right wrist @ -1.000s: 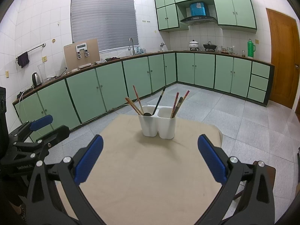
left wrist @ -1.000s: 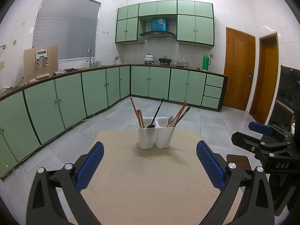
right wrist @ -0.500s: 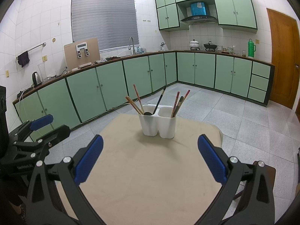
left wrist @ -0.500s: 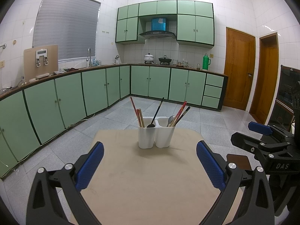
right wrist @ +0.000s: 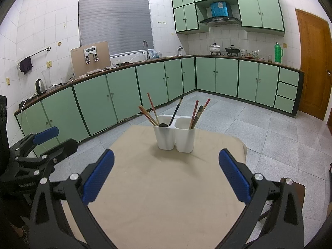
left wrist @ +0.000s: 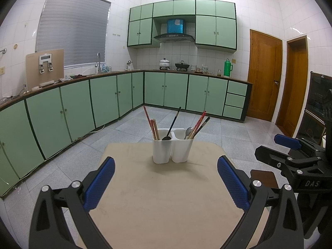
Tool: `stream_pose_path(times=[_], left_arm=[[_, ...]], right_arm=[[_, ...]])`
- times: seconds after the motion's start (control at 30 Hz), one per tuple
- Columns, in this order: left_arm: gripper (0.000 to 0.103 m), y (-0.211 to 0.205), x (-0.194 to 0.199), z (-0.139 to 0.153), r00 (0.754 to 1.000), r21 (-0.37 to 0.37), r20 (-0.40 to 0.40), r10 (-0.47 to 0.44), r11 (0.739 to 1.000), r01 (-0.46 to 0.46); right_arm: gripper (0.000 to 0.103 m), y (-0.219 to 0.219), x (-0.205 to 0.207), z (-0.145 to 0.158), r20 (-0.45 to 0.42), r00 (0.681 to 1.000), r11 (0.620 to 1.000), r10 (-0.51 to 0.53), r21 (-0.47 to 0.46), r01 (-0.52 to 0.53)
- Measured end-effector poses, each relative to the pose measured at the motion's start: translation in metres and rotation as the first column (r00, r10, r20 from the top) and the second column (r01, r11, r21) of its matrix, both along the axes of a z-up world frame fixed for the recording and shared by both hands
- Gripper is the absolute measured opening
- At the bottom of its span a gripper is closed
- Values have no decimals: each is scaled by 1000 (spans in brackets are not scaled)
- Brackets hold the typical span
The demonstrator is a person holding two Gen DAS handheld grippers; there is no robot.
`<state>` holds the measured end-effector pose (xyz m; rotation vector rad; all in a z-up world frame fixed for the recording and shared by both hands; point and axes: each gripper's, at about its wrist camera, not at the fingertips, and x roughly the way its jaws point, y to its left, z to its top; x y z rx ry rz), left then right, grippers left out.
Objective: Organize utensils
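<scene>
White holder [left wrist: 172, 147] stands between both spread tools.

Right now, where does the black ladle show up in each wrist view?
Left wrist: the black ladle stands in the left cup of the white utensil holder, just above picture centre, handle leaning right.
Right wrist: the same ladle sits in the left cup, at centre, handle leaning right.
Shared landmark: the green thermos on the counter.
</scene>
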<state>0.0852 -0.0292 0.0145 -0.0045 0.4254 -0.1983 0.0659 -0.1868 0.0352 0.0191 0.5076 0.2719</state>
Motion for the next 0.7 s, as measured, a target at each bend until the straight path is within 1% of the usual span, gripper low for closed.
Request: stream_pose_path(times=[0.4, 0.7], left_arm=[[97, -2, -1, -3, 1000, -7, -6, -4, 1000, 4], [97, -2, 0, -2, 1000, -14, -11, -3, 1000, 3]], right_arm=[[98, -1, 0, 1, -1, 1000, 1000, -2, -1, 2], [98, -2, 3, -11, -10, 1000, 1000, -9, -5, 8]])
